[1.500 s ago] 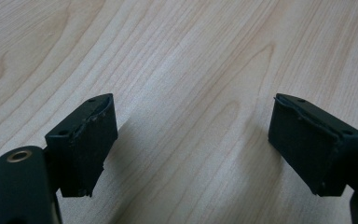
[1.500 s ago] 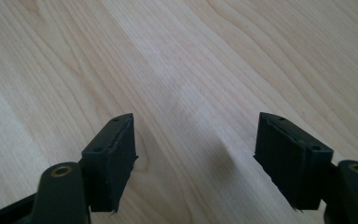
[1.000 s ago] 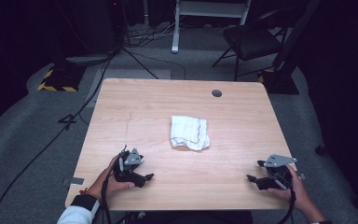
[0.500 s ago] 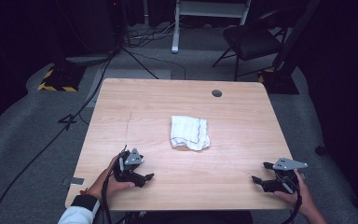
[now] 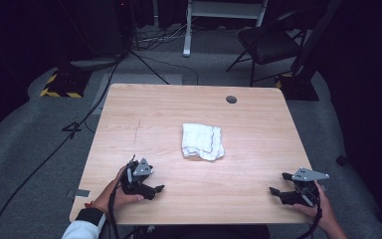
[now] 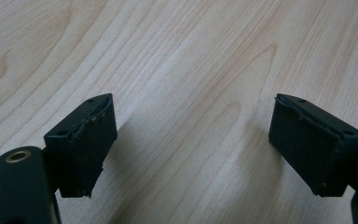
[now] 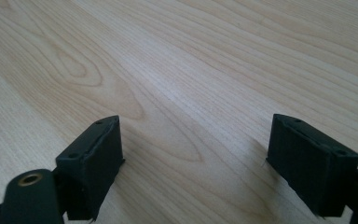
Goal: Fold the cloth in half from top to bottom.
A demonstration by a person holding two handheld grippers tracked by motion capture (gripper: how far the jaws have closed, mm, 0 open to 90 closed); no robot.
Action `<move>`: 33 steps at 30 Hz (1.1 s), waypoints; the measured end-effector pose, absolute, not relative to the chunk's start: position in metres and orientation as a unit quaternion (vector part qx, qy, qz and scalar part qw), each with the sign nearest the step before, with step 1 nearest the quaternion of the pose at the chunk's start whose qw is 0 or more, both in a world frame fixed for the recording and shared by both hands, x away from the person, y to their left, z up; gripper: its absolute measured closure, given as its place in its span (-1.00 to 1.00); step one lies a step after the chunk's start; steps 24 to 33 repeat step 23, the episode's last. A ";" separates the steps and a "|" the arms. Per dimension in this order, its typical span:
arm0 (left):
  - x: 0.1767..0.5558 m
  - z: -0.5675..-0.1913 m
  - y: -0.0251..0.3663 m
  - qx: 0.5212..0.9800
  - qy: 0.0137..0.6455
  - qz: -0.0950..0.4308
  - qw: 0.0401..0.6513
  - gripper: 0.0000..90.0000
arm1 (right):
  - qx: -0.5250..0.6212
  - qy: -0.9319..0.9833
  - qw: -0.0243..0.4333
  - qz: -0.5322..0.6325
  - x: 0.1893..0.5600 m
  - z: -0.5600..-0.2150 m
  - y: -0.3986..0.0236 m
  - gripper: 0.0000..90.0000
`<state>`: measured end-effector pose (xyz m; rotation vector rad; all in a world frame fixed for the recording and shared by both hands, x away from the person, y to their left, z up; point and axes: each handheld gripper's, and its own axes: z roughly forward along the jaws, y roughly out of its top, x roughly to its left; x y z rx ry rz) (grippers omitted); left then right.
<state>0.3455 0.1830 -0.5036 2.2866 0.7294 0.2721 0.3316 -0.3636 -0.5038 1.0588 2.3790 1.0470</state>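
A crumpled white cloth (image 5: 202, 141) lies near the middle of the wooden table (image 5: 169, 114). At the front left of the table a hand holds my left gripper (image 5: 158, 189), low on the wood and pointing right, well short of the cloth. In the left gripper view its black jaws stand wide apart over bare wood, my left gripper (image 6: 193, 140) open. My right gripper (image 5: 274, 192) rests at the front right corner in the other hand, pointing left. In the right gripper view my right gripper (image 7: 196, 149) is also open, with only wood grain between the jaws.
A round cable hole (image 5: 231, 99) sits near the table's far edge. Beyond the table stand a dark chair (image 5: 268, 45), a white frame (image 5: 224, 12) and a yellow-black striped base (image 5: 59, 87) on grey carpet. Cables (image 5: 54, 149) run along the floor at the left.
The right gripper has slid slightly toward the table's front right corner. The left gripper and the cloth have stayed put.
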 end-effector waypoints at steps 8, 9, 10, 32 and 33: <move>0.346 -0.504 0.183 0.885 0.282 0.105 0.355 -0.66 | 0.375 0.834 0.168 0.367 0.331 -0.504 -0.364 -0.60; 0.346 -0.504 0.183 0.885 0.283 0.105 0.356 -0.66 | 0.375 0.834 0.169 0.366 0.331 -0.504 -0.364 -0.60; 0.346 -0.504 0.183 0.885 0.283 0.105 0.356 -0.66 | 0.375 0.834 0.169 0.366 0.331 -0.504 -0.364 -0.60; 0.346 -0.504 0.183 0.885 0.282 0.104 0.356 -0.66 | 0.376 0.834 0.169 0.367 0.331 -0.504 -0.365 -0.60; 0.346 -0.504 0.183 0.885 0.282 0.104 0.356 -0.66 | 0.376 0.834 0.169 0.367 0.331 -0.504 -0.365 -0.60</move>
